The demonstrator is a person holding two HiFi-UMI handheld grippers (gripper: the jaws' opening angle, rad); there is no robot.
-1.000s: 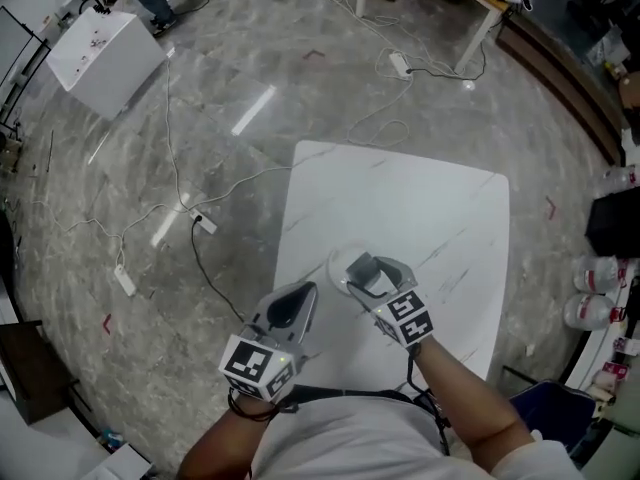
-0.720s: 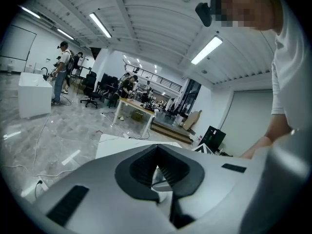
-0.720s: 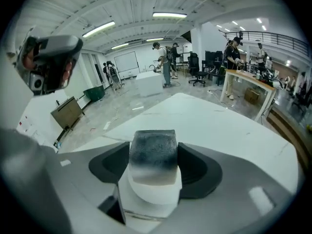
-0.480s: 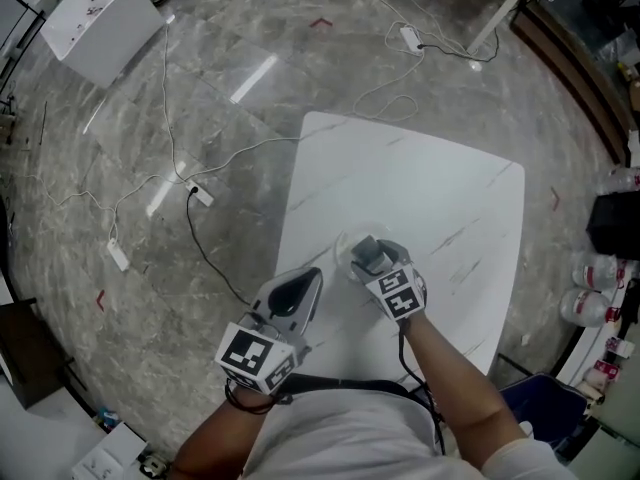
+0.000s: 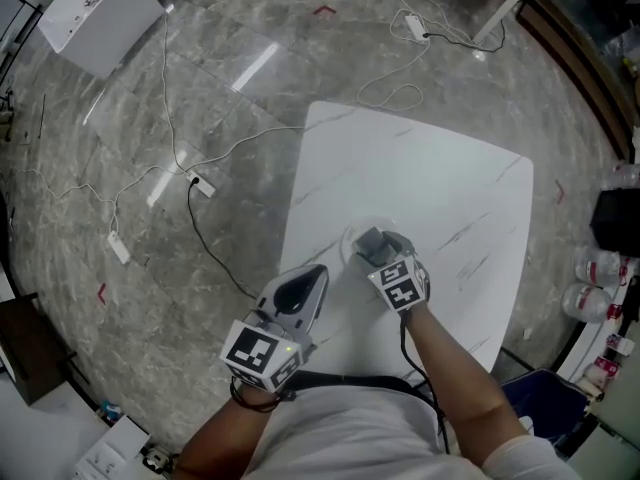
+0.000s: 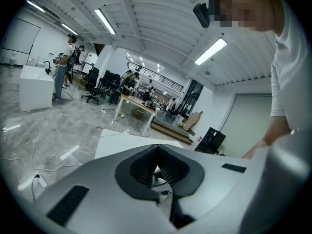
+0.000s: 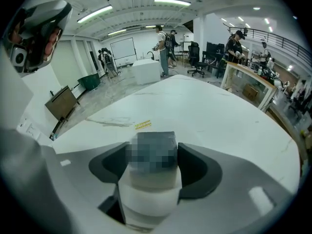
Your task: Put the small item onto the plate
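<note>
Small item (image 7: 151,189) clamped between right tongs (image 5: 374,244), over plate (image 5: 346,248)

You wear a white shirt (image 5: 340,436). Your left gripper (image 5: 312,278) and right gripper (image 5: 372,242) are grey shells with black pads (image 6: 137,169); behind each, a black-and-white marker cube (image 5: 262,354); a black cable (image 5: 403,344) leaves the right cube.

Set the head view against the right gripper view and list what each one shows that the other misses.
Only the head view: the left gripper, the plate's rim beneath the right gripper, and a power strip on the floor. Only the right gripper view: a yellow sticker on the tabletop and people standing in the background. Both: the right gripper shut on the small item, over the white table.
</note>
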